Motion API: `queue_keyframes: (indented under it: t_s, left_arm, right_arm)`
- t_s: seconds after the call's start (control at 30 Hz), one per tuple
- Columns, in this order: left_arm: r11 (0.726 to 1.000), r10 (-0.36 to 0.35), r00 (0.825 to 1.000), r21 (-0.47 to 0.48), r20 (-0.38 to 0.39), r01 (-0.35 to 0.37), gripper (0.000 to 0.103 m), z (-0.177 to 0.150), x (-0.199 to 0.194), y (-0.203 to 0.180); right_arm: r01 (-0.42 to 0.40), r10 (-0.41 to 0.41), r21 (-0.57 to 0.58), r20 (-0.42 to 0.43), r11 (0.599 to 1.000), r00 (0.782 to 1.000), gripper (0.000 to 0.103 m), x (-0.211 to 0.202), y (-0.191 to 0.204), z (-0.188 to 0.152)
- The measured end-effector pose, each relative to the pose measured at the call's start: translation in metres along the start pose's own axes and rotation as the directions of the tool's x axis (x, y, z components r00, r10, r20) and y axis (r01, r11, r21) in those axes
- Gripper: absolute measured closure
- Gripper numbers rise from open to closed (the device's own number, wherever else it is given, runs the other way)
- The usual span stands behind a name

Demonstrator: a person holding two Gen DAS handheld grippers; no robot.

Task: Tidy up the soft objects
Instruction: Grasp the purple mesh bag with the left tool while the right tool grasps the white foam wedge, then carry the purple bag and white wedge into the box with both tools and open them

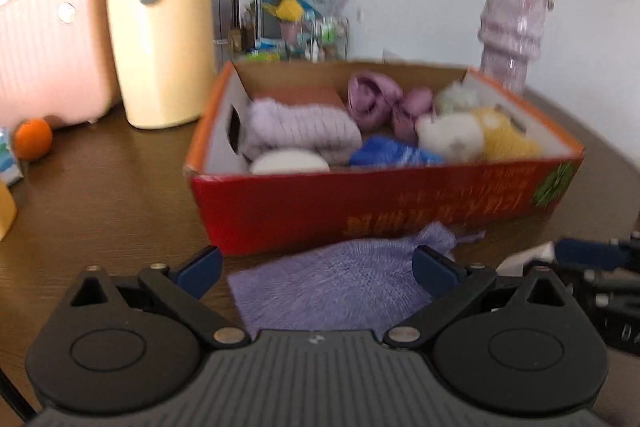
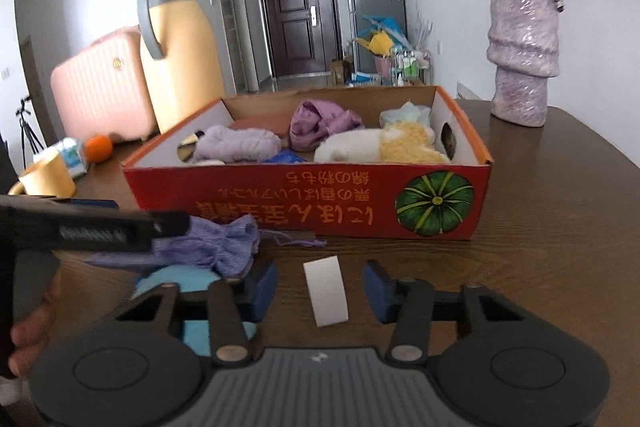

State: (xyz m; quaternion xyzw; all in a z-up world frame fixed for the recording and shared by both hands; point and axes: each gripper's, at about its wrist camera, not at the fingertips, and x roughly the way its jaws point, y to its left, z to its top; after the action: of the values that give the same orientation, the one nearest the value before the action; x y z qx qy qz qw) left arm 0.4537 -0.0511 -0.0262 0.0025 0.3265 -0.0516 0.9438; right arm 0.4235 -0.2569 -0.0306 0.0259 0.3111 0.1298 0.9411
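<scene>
A red cardboard box (image 1: 360, 207) (image 2: 280, 203) stands on the brown table and holds several soft things: a lilac knit roll (image 1: 300, 127), purple cloth (image 2: 320, 123), a blue item (image 1: 396, 153) and a white-and-yellow plush (image 2: 384, 147). A purple mesh pouch (image 1: 332, 291) (image 2: 216, 247) lies on the table in front of the box. My left gripper (image 1: 318, 269) is open, its jaws either side of the pouch. My right gripper (image 2: 320, 289) is open, its jaws either side of a white sponge strip (image 2: 326, 291). A light blue soft thing (image 2: 180, 281) lies partly under the pouch.
A yellow thermos jug (image 1: 160, 27) (image 2: 180, 59) and a pink case (image 1: 48, 51) stand behind the box on the left, with an orange (image 1: 34, 139) and a yellow mug (image 2: 48, 175). A purple vase with flowers (image 2: 522, 55) stands at the back right.
</scene>
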Motion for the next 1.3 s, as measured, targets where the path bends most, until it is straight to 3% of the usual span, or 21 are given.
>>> queue_keyframes:
  t_s: [0.03, 0.1, 0.17, 0.2, 0.3, 0.37, 0.57, 0.87, 1.1, 1.3]
  left_arm:
    - [1.0, 0.001, 1.0, 0.013, -0.019, -0.001, 0.0, -0.001, 0.007, -0.003]
    - [1.0, 0.01, 0.999, 0.023, -0.039, -0.009, 0.004, -0.004, 0.017, -0.006]
    - [1.0, 0.005, 0.999, 0.016, -0.036, -0.005, 0.032, -0.006, 0.02, -0.004]
    - [1.0, -0.003, 1.0, 0.011, -0.03, 0.003, 0.056, -0.007, 0.02, -0.003]
    - [1.0, -0.007, 1.0, 0.0, -0.029, 0.006, 0.063, -0.007, 0.016, 0.0]
    - [1.0, -0.002, 1.0, -0.01, -0.024, 0.002, 0.074, -0.008, 0.011, 0.001]
    - [0.996, -0.027, 0.997, -0.08, 0.073, 0.032, 0.074, -0.009, -0.04, 0.011]
    - [0.995, -0.04, 0.963, -0.075, 0.266, 0.063, 0.074, -0.037, -0.168, 0.013]
    - [0.994, -0.068, 0.956, -0.06, 0.286, 0.089, 0.074, -0.075, -0.222, 0.013]
    - [0.993, -0.082, 0.948, -0.061, 0.308, 0.106, 0.073, -0.082, -0.241, 0.014]
  right_arm:
    - [-0.001, 0.001, -0.001, -0.007, 1.0, 1.0, 0.068, 0.006, 0.0, 0.001]
    - [-0.005, 0.005, 0.002, -0.022, 1.0, 1.0, 0.084, 0.015, -0.001, 0.001]
    - [-0.007, 0.007, -0.002, -0.017, 1.0, 1.0, 0.084, 0.016, -0.001, 0.0]
    - [-0.009, 0.009, -0.006, -0.012, 1.0, 1.0, 0.085, 0.015, 0.0, 0.0]
    - [-0.019, 0.019, 0.002, 0.008, 1.0, 1.0, 0.085, 0.01, 0.0, 0.001]
    - [-0.018, 0.018, 0.001, 0.03, 1.0, 0.999, 0.085, 0.001, 0.002, 0.002]
    - [-0.026, 0.031, -0.041, 0.106, 0.999, 0.994, 0.085, -0.05, 0.019, 0.002]
    - [-0.042, 0.054, -0.064, 0.194, 0.997, 0.979, 0.085, -0.145, 0.046, -0.023]
    - [-0.051, 0.059, -0.046, 0.207, 0.998, 0.977, 0.085, -0.192, 0.056, -0.055]
    - [-0.046, 0.055, -0.045, 0.229, 0.998, 0.972, 0.085, -0.211, 0.06, -0.061]
